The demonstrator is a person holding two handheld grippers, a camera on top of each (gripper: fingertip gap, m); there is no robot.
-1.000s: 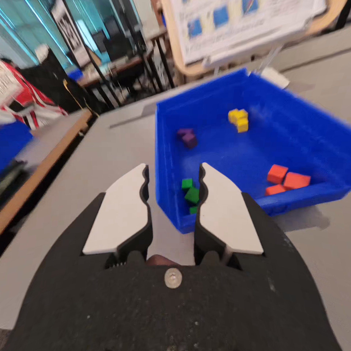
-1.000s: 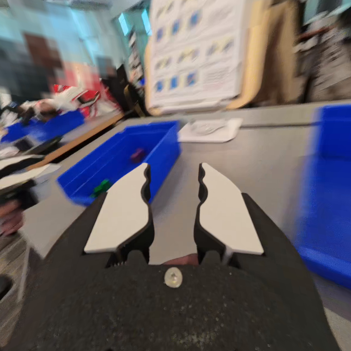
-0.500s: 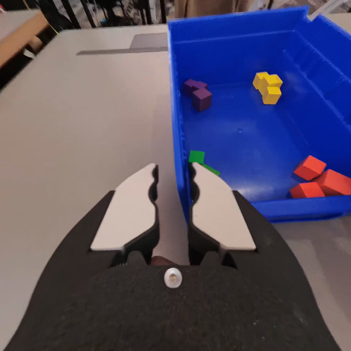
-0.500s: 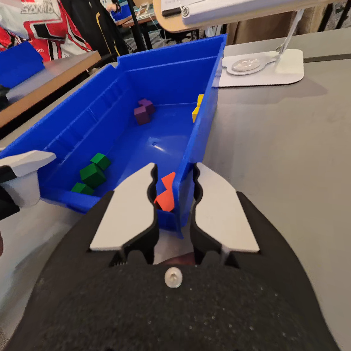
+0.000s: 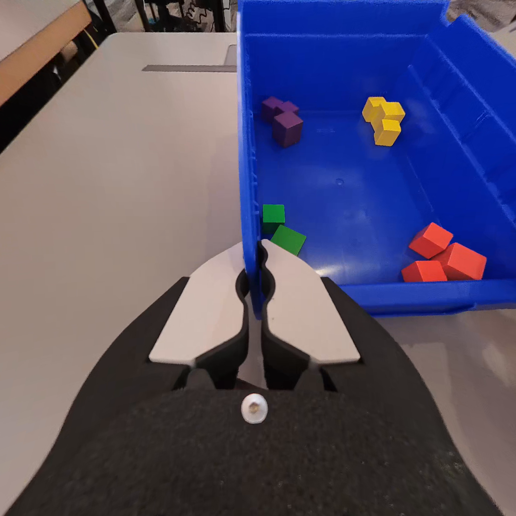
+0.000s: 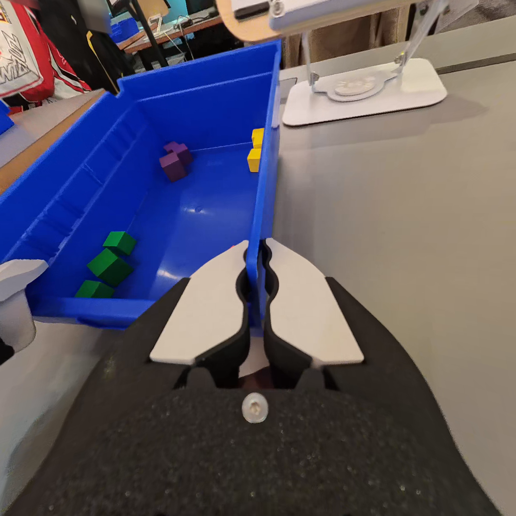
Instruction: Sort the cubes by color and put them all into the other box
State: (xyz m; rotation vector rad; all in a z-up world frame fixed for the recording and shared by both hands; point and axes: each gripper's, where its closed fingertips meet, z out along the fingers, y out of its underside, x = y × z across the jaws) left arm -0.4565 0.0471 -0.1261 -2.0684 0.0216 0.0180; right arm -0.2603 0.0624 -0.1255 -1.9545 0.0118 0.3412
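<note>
A blue box (image 5: 418,55) stands on the grey table and holds cubes grouped by colour: purple cubes (image 5: 283,120), yellow cubes (image 5: 384,120), green cubes (image 5: 282,229) and red cubes (image 5: 446,257). My left gripper (image 5: 252,245) is shut on the box's left wall near its front corner. My right gripper (image 6: 254,243) is shut on the box's right wall (image 6: 264,178) near its front corner. In the right wrist view the purple cubes (image 6: 176,162), yellow cubes (image 6: 255,150) and green cubes (image 6: 110,265) show; the red cubes are almost wholly hidden behind my finger.
A white stand base (image 6: 363,95) with a board on it stands on the table behind the box to the right. The left gripper's fingertips (image 6: 19,279) show at the left edge of the right wrist view. Other tables and clothing lie beyond the table's far edge.
Both grippers moved in onto the box's side walls and closed on them: open a second ago, narrower half a second ago, now clamped on the walls.
</note>
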